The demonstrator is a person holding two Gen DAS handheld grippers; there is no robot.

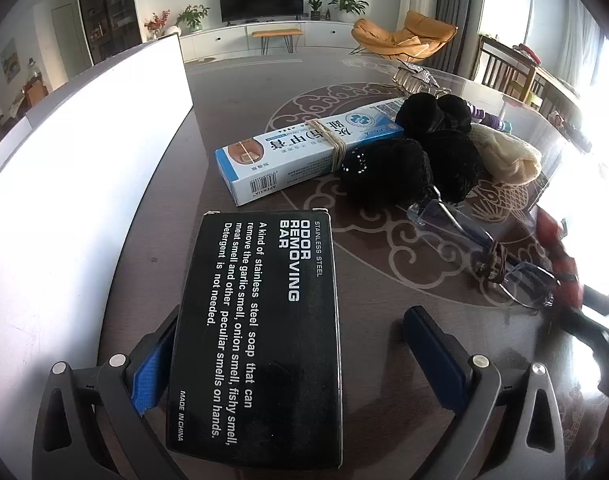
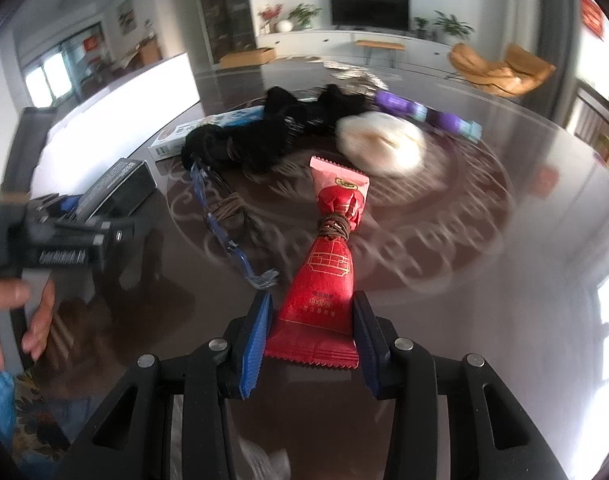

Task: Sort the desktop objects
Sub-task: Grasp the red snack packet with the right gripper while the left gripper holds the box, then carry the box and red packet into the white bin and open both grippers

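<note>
A black box (image 1: 256,336) marked "odor removing bar" lies flat on the dark table between the fingers of my left gripper (image 1: 292,324). The left pad touches its side and the right pad stands clear of it, so the gripper is open. The box (image 2: 116,188) and that gripper (image 2: 64,232) also show at the left of the right wrist view. My right gripper (image 2: 312,304) is shut on a red snack packet (image 2: 330,256) tied round the middle with a brown band. The packet (image 1: 560,256) appears blurred at the right edge of the left wrist view.
Beyond the black box lie a blue-and-white carton (image 1: 304,152) bound with a rubber band, black scrunchies (image 1: 424,152), a cream cloth (image 1: 508,156), clear glasses (image 1: 484,256) and a purple tube (image 2: 408,106). A large white bin (image 1: 84,140) stands at the left. A hand (image 2: 8,320) holds the left gripper.
</note>
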